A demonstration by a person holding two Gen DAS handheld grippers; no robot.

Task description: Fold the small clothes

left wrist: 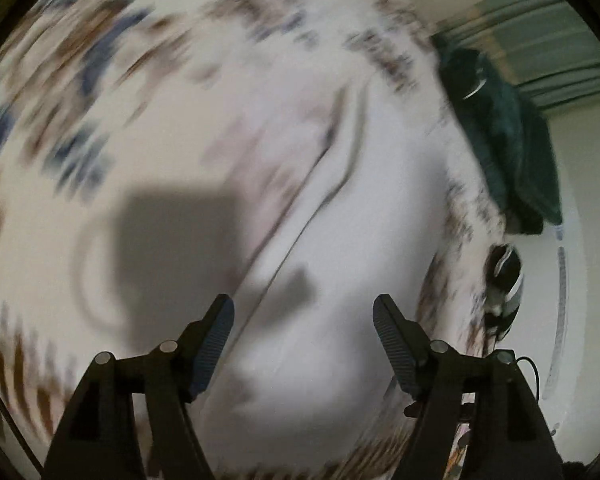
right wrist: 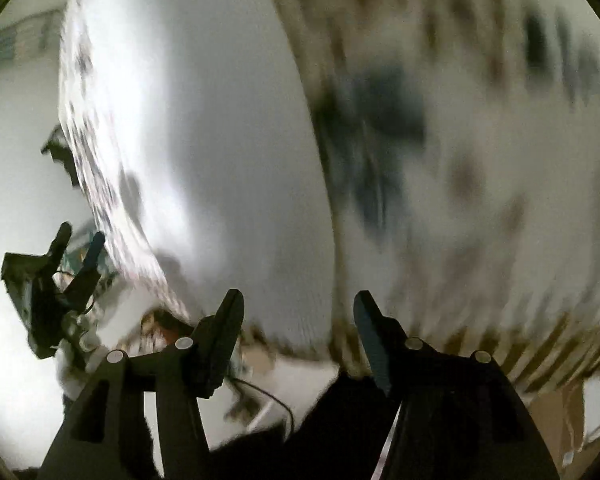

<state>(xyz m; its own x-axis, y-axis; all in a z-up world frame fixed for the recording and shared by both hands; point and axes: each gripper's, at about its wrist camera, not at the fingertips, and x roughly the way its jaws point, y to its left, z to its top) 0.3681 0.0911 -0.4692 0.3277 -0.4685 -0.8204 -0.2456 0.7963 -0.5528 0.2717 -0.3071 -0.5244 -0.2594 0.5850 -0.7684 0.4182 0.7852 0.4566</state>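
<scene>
the left gripper (left wrist: 303,320) and right gripper (right wrist: 298,316) both gape with nothing between their 2 fingers, the blurred plain white cloth (left wrist: 308,208) lies just ahead at 12 o'clock, its crease running toward 1 o'clock, and a dark green garment (left wrist: 508,140) sits farther at 2 o'clock.

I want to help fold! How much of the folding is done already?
A white cloth lies flat on the patterned cover; blur hides how far it is folded. Nothing is in hand: the left gripper and right gripper are open and empty. A dark green garment still waits at the edge.
</scene>
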